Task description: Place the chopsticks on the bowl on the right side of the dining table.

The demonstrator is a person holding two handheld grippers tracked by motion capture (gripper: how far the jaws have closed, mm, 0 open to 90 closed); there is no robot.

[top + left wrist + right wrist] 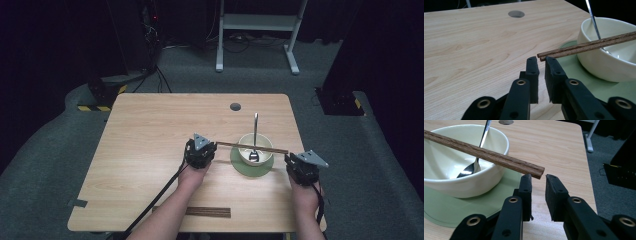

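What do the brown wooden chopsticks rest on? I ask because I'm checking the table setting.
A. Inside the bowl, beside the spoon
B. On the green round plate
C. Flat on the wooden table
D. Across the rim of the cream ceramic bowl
D: the brown wooden chopsticks lie across the rim of the cream ceramic bowl, their ends jutting out on both sides above the green round plate.
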